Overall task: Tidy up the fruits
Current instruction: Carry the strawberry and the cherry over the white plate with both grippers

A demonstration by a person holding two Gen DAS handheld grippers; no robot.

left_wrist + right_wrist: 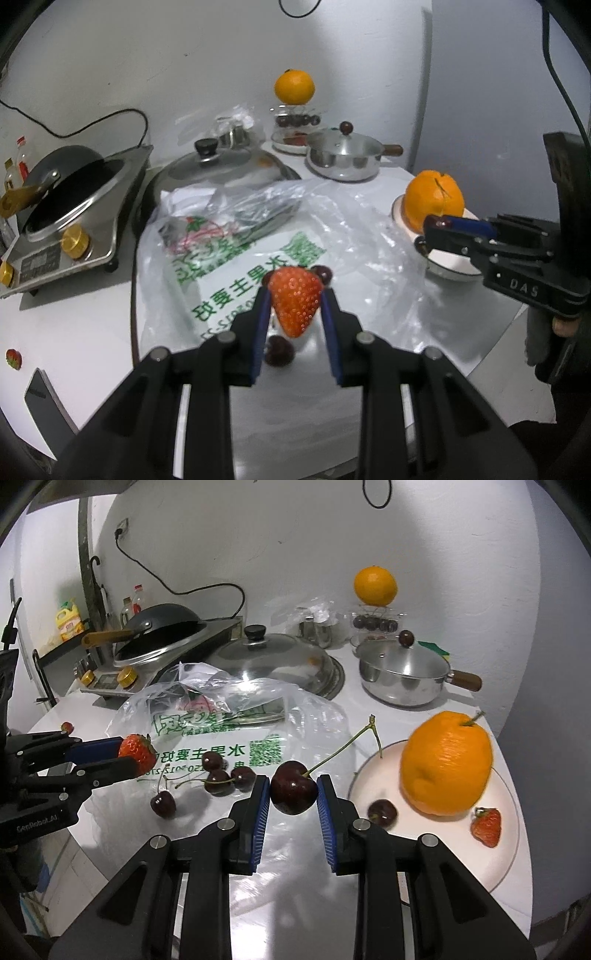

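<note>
My left gripper is shut on a red strawberry and holds it above the table; the right wrist view shows the same strawberry at the left. My right gripper is shut on a dark cherry with a long stem, held just left of a white plate. The plate holds a large orange, a cherry and a strawberry. Several loose cherries lie on the table by a clear plastic bag.
A lidded steel pot, a glass-lidded pan and a wok on a cooker stand behind. A second orange sits on a cherry container at the back. A small strawberry lies far left.
</note>
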